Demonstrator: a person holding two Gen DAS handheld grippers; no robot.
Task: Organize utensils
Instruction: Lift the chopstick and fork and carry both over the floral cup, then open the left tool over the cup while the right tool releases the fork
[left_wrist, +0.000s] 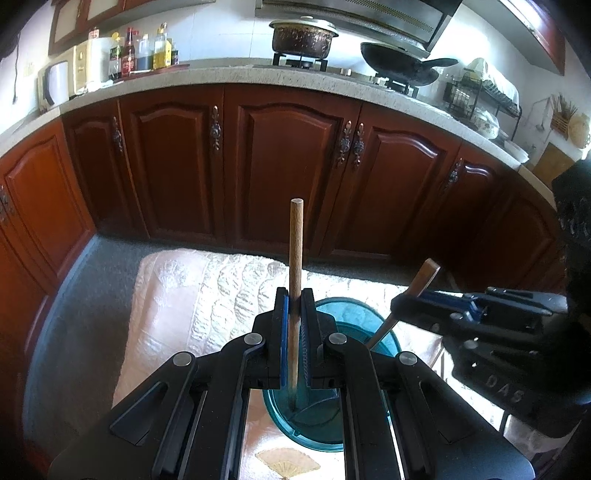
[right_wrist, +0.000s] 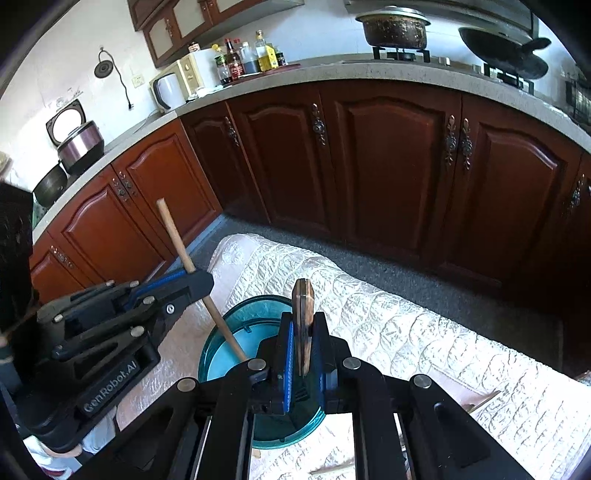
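Note:
My left gripper is shut on a round light-wood handle that stands upright, its lower end inside a teal translucent holder. My right gripper is shut on a flat dark-wood handle, upright, its lower end in the same teal holder. In the left wrist view the right gripper grips the flat handle at the holder's right. In the right wrist view the left gripper grips the round handle at the holder's left. The utensil heads are hidden.
The holder stands on a table under a cream quilted cloth. Beyond lies grey floor and red-brown cabinets. The counter carries bottles, a pot, a wok and a rice cooker.

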